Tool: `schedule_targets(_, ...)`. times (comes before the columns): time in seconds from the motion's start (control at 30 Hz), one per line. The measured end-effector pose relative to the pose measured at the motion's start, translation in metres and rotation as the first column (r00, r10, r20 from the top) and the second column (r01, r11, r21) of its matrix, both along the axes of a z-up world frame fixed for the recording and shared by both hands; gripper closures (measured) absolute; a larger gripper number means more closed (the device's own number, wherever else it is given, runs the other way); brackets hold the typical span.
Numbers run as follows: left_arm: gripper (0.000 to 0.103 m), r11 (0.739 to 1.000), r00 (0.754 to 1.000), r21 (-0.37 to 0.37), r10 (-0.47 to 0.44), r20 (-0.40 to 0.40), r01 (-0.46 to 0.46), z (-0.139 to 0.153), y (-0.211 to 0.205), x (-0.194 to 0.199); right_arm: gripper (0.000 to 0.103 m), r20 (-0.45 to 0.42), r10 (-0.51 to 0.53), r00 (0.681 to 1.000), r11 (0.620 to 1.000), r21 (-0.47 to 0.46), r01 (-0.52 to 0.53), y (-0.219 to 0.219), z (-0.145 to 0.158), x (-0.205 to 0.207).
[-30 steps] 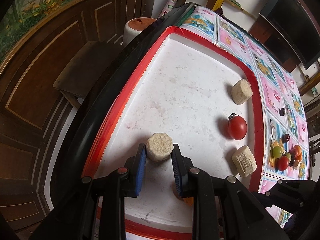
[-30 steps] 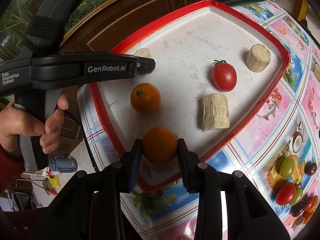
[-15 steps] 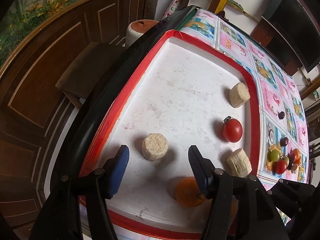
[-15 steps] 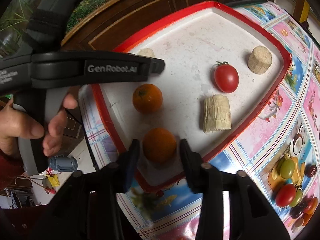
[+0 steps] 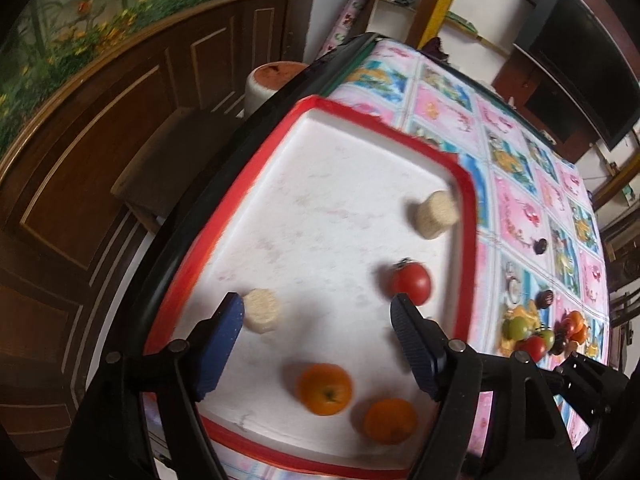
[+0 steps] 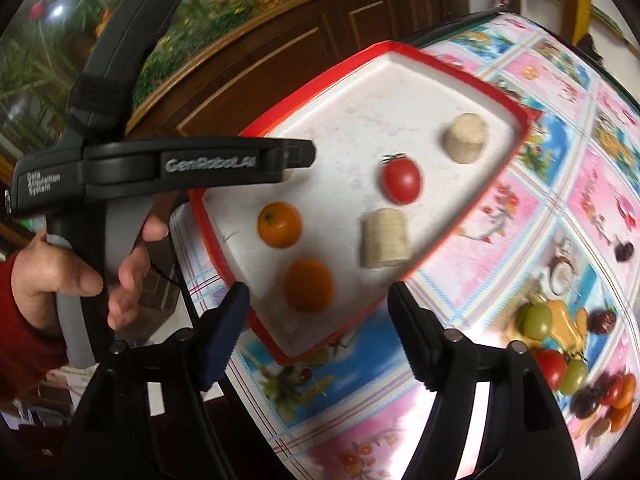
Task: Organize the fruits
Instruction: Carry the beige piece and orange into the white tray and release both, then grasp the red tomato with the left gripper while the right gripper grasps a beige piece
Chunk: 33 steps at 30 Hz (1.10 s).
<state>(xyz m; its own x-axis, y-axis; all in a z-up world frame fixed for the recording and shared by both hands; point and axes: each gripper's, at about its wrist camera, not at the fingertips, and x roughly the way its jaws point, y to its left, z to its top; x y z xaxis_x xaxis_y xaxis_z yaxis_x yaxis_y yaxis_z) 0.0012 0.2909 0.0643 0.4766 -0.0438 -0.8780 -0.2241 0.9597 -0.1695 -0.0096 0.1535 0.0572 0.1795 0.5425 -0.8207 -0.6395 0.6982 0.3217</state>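
Note:
A white tray with a red rim (image 5: 256, 168) (image 6: 440, 64) holds two oranges (image 5: 325, 389) (image 5: 390, 420), a red tomato (image 5: 412, 284) and three beige cylinder pieces (image 5: 262, 310) (image 5: 434, 214) (image 6: 386, 238). My left gripper (image 5: 316, 324) is open and empty above the tray, the near cylinder just by its left finger. My right gripper (image 6: 318, 316) is open and empty, above the tray's near corner, behind an orange (image 6: 309, 286). The second orange (image 6: 279, 224) and tomato (image 6: 401, 179) lie beyond. The left gripper's body (image 6: 160, 168) crosses the right wrist view.
The tray sits on a pink and blue patterned tablecloth (image 6: 560, 208) with printed fruit (image 6: 560, 328). Dark wooden panelling (image 5: 100, 128) and a wooden stool (image 5: 168, 160) stand beyond the table's left edge. A hand in a red sleeve (image 6: 60, 276) holds the left gripper.
Both grippers opened and drew back and up. The left let go of the beige cylinder, the right let go of the orange; both rest on the tray.

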Motion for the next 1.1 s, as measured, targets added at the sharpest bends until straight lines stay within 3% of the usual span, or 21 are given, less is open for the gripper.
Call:
schedule_targets(0.2, 0.027, 0.997, 0.997, -0.019, -0.075, 0.017, 0.076, 0.009, -0.034, 0.005, 0.029, 0.002, -0.134, 0.991, 0.991, 0.019, 0.134, -0.055, 0.008, 0.009)
schedule_targets(0.37, 0.027, 0.986, 0.987, -0.032, -0.163, 0.012, 0.163, 0.009, -0.071, 0.007, 0.029, -0.035, -0.261, 0.965, 0.965, 0.014, 0.262, -0.112, -0.001, 0.006)
schedule_targets(0.6, 0.027, 0.954, 0.955, -0.055, -0.297, -0.012, 0.296, 0.004, -0.126, 0.007, 0.029, -0.076, -0.428, 0.900, 0.903, -0.018, 0.428, -0.183, -0.017, -0.006)
schedule_targets(0.83, 0.027, 0.900, 0.899, -0.051, -0.436, -0.047, 0.434, -0.008, -0.182, 0.003, 0.029, -0.086, -0.555, 0.828, 0.831, -0.019, 0.555, -0.235, -0.022, -0.015)
schedule_targets(1.1, 0.027, 0.869, 0.865, -0.042, -0.494, -0.084, 0.493, -0.023, -0.211, 0.005, 0.029, -0.099, -0.647, 0.756, 0.762, -0.032, 0.647, -0.276, -0.031, -0.019)
